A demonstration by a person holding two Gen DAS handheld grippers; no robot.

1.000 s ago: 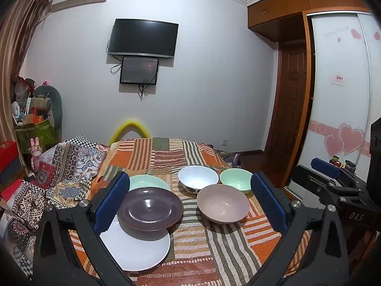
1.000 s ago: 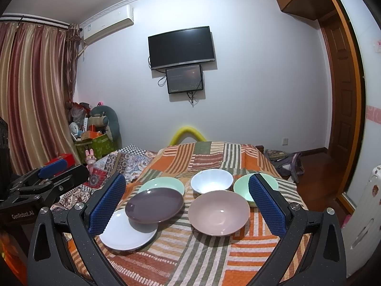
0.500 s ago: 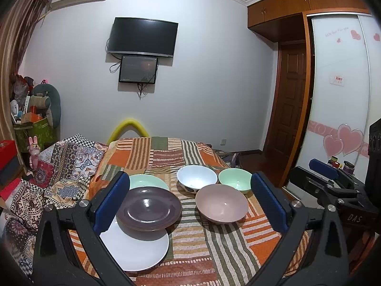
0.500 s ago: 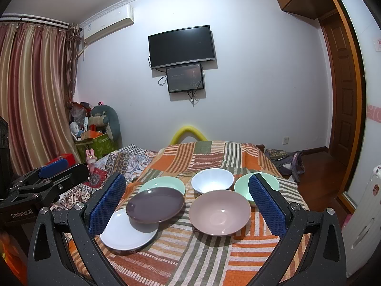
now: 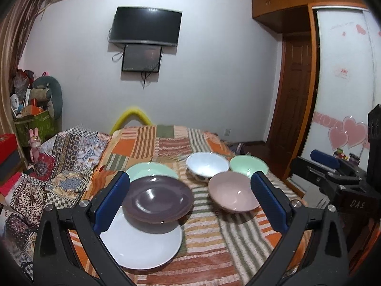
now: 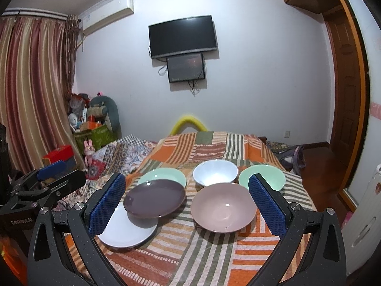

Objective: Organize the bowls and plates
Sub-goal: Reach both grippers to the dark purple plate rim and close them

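Both the left gripper (image 5: 190, 197) and right gripper (image 6: 188, 200) are held spread and empty, while plates (image 6: 154, 201) and bowls (image 6: 223, 207) are left unsorted.

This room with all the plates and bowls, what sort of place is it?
Most likely a bedroom in a home: a wall-mounted TV, long striped curtains and a wardrobe with heart stickers. The dishes sit on a patchwork cloth.

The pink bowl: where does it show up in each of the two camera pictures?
Left wrist view: the pink bowl sits right of centre, just inside the right blue finger pad.
Right wrist view: the pink bowl sits slightly right of centre, lower middle.
Shared landmark: the purple plate lies to its left in both.
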